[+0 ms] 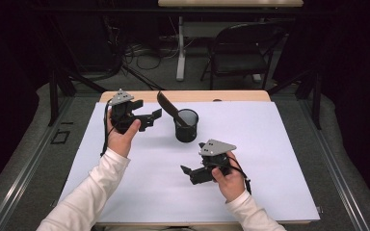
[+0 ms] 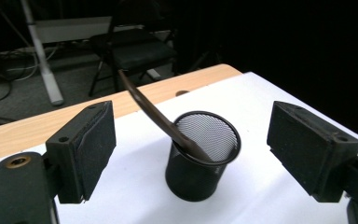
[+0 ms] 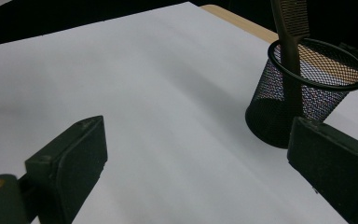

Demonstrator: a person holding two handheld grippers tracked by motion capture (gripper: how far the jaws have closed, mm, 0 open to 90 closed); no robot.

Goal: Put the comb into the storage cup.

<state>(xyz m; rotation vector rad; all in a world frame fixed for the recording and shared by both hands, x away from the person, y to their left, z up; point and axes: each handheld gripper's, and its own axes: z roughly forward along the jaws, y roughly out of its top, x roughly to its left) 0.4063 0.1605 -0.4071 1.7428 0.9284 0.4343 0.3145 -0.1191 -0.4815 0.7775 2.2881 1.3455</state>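
Backing its spread, empty jaws off the comb (image 1: 166, 107) in the mesh cup (image 1: 186, 126), the left gripper (image 1: 150, 118) should retreat straight, avoiding a snag.

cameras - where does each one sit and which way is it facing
High view: above the person's side, looking forward and down on the table; both sleeves, hands, left tongs and right tongs show.
Left gripper view: rides the left tongs, looking between open jaws at the cup and the comb leaning in it.
Right gripper view: rides the right tongs, looking across the white sheet, cup at right.
All three share cup and comb.
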